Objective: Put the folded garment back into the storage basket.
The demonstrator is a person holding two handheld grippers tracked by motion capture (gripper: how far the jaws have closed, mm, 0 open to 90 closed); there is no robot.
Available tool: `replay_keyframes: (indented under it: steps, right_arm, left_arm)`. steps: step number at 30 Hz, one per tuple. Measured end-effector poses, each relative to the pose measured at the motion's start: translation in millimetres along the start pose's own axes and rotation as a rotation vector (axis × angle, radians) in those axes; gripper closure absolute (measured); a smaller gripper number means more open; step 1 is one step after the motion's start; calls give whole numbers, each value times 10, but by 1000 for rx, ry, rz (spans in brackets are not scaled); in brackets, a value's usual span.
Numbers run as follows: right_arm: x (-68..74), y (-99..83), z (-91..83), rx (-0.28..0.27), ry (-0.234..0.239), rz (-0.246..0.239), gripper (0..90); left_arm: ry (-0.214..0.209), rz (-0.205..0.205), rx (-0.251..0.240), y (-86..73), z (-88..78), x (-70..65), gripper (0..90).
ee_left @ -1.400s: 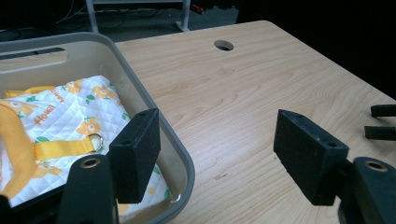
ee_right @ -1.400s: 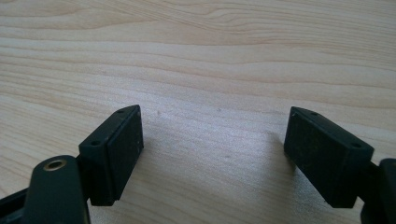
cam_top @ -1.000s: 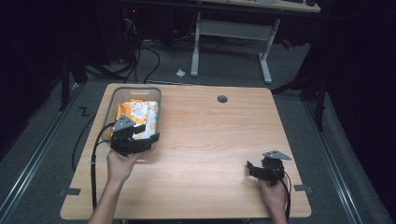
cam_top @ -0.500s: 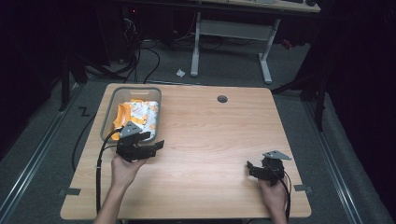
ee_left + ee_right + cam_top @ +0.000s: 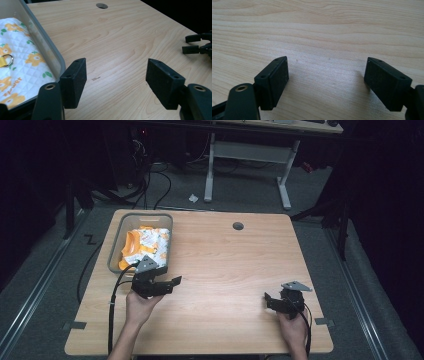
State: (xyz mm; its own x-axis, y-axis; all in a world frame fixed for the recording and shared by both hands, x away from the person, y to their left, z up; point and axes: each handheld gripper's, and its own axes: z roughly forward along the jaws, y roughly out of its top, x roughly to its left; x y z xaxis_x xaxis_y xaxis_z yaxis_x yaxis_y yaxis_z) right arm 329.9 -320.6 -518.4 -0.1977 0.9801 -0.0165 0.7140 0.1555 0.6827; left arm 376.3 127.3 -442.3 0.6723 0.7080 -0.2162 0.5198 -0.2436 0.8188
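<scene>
Black jaws, left gripper (image 5: 116, 82): they stand wide apart with nothing between them, just bare wood below; in the high view this gripper (image 5: 170, 282) sits in the person's left hand (image 5: 140, 302), pointing toward the table's middle.
Left jaw's neighbour: in the left gripper view the grey wall of the bin (image 5: 47, 50) runs just beside the left-hand jaw; whether they touch I cannot tell.
Bin position: in the high view the grey bin (image 5: 114, 251) sits at the table's far left corner area, just beyond the left gripper.
Bin contents: a quilted white cloth (image 5: 27, 62) printed with orange flowers and green leaves lies inside, filling most of the floor; in the high view the cloth (image 5: 145, 245) looks crumpled, orange and white.
Small detail: a metal ring (image 5: 7, 58) on a yellow tab rests on the cloth near the picture's left edge.
Right gripper (image 5: 325, 82): jaws equally wide apart, holding nothing, low over the wood grain; in the high view it (image 5: 267, 301) is held by the right hand (image 5: 294, 327) near the table's near right corner.
Gap between grippers: well apart, bare table between them.
Table (image 5: 225, 270): light wood, with a round cable hole (image 5: 238, 226) near the far edge.
</scene>
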Motion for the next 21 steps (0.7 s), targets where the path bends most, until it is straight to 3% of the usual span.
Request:
replay_keyframes:
  steps: [7, 14, 21]
  right_arm:
    - [0, 0, 0, 0, 0, 0, 200]
    - [0, 0, 0, 0, 0, 1, 200]
    - [0, 0, 0, 0, 0, 0, 200]
  left_arm:
    - [-15, 22, 21, -53, 102, -86, 337]
    - [-3, 27, 47, -138, 198, -152, 326]
    - [-25, 41, 75, -236, 305, -240, 324]
